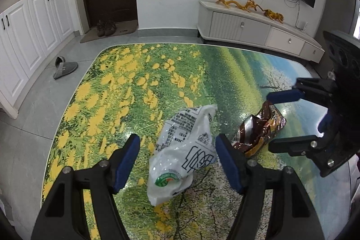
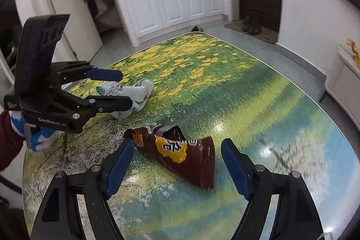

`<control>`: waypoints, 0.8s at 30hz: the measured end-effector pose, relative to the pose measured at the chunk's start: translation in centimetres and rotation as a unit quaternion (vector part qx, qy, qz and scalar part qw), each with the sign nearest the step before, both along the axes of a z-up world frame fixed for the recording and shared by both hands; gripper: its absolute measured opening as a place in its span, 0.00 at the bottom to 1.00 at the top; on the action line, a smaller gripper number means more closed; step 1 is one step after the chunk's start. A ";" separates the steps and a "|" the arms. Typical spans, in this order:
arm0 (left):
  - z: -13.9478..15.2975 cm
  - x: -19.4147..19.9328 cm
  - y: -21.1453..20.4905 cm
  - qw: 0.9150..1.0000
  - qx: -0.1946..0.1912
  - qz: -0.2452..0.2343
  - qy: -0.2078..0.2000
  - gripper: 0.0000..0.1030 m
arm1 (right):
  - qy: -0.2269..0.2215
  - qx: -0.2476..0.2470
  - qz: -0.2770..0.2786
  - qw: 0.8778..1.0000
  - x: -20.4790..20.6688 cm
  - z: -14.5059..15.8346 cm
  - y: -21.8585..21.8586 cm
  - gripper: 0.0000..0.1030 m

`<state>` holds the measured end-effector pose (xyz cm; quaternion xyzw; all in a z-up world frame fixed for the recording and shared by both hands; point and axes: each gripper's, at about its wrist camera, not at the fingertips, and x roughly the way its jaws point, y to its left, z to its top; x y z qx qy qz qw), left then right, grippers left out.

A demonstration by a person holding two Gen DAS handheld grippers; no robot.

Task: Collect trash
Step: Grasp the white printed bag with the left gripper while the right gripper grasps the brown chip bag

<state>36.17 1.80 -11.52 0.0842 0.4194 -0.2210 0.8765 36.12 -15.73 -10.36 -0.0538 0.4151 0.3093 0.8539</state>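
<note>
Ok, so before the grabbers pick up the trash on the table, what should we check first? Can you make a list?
1. Left gripper open: ok, its jaws stand apart.
2. Plastic bag lined up with the left gripper: ok, it lies between the jaws, not pinched.
3. Right gripper open: ok, jaws stand apart.
4. Chip bag lined up with the right gripper: ok, it lies between the jaws, not gripped.
5. Grippers clear of each other: ok, they hang apart over the table.
6. A bin to drop the trash in: cannot tell, none shows in either view.
</note>
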 end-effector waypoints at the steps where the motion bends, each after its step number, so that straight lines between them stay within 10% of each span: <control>1: -0.1 0.1 -0.1 1.000 0.000 -0.003 0.003 0.66 | -0.001 -0.004 0.015 1.000 0.4 -0.2 0.2 0.75; 15: -2.0 1.2 -0.4 1.000 0.000 -0.016 0.024 0.66 | 0.012 -0.006 0.107 0.994 2.7 -1.8 1.5 0.72; 24: -2.0 1.0 -0.8 1.000 0.003 -0.010 0.020 0.65 | -0.002 -0.021 0.101 0.995 1.7 -1.7 1.6 0.46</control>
